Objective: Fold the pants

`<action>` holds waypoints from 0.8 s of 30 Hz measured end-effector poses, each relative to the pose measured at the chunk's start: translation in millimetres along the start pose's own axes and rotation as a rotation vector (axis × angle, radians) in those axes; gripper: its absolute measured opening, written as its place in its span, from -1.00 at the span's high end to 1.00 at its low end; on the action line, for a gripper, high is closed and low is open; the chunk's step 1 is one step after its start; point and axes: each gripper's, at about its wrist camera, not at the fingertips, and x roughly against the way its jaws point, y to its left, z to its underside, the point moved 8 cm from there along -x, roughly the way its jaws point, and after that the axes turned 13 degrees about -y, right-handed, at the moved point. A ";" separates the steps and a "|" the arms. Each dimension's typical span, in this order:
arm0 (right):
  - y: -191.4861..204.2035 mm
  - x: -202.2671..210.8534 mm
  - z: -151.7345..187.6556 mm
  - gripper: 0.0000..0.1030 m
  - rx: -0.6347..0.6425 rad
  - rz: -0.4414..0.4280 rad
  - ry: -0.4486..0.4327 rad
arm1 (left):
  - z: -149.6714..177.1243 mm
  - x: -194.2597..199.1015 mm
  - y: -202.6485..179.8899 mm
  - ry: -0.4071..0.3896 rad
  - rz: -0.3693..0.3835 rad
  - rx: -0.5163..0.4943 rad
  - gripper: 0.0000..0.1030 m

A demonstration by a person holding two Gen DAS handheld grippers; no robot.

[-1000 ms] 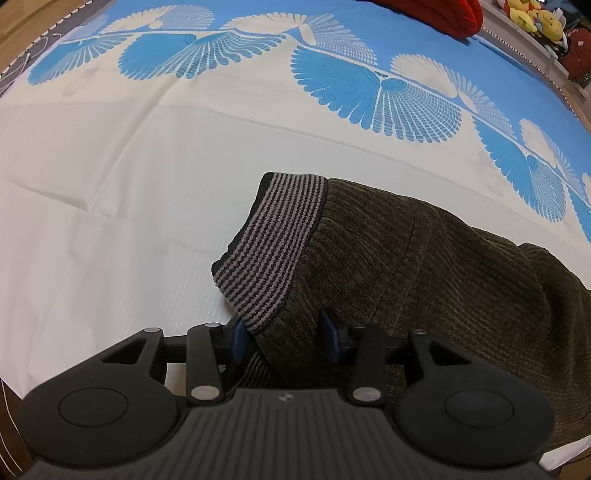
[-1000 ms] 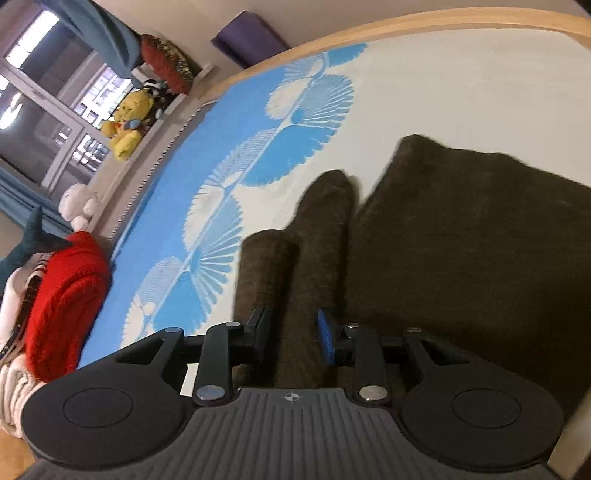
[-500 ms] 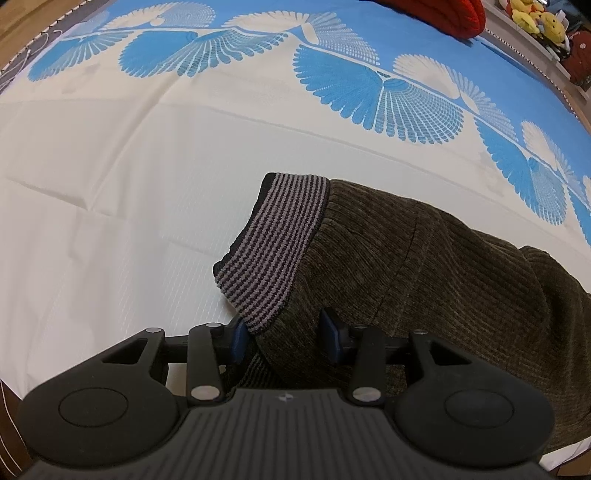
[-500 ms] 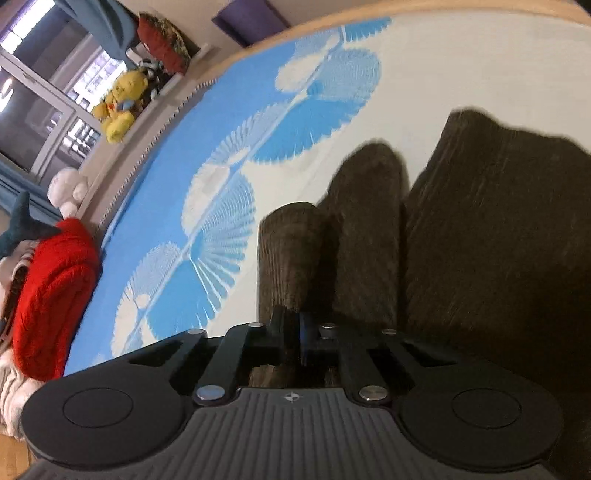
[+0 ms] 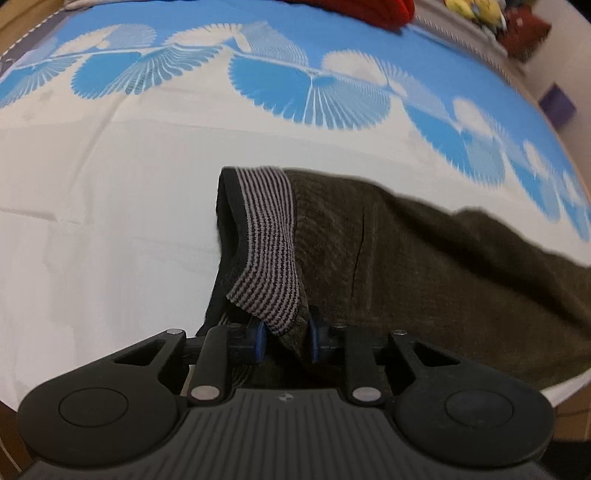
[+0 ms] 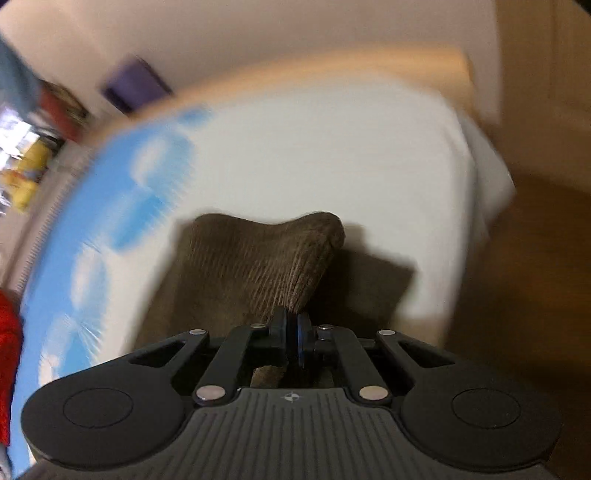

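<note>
Dark brown corduroy pants (image 5: 424, 258) lie on a white and blue bedsheet (image 5: 110, 192). Their striped grey waistband (image 5: 267, 236) is lifted at its near corner. My left gripper (image 5: 284, 338) is shut on that waistband corner, with the blue pads (image 5: 259, 338) pressed against the cloth. In the right wrist view, my right gripper (image 6: 290, 332) is shut on the leg end of the pants (image 6: 258, 266) and holds it raised off the sheet (image 6: 332, 155). That view is blurred by motion.
A red garment (image 5: 365, 9) and stuffed toys (image 5: 469, 7) sit along the far side of the bed. A purple box (image 6: 135, 88) stands by the wall. The bed's edge and the wooden floor (image 6: 535, 295) lie to the right of the right gripper.
My left gripper has closed on the waistband corner and lifted it. My right gripper shut on the leg end and has raised and swung it; the view now faces the bed's end.
</note>
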 end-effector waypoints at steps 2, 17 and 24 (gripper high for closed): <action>-4.1 3.5 -4.6 1.00 0.030 0.055 -0.032 | -0.4 3.9 3.8 -0.002 0.013 0.004 0.55; -4.3 -4.6 -5.0 0.30 -0.042 0.011 -0.016 | -3.1 -0.8 29.2 0.029 0.003 0.195 0.16; -2.6 -20.2 -12.6 0.31 -0.087 -0.018 -0.055 | -4.6 -14.3 27.0 0.064 -0.026 0.193 0.16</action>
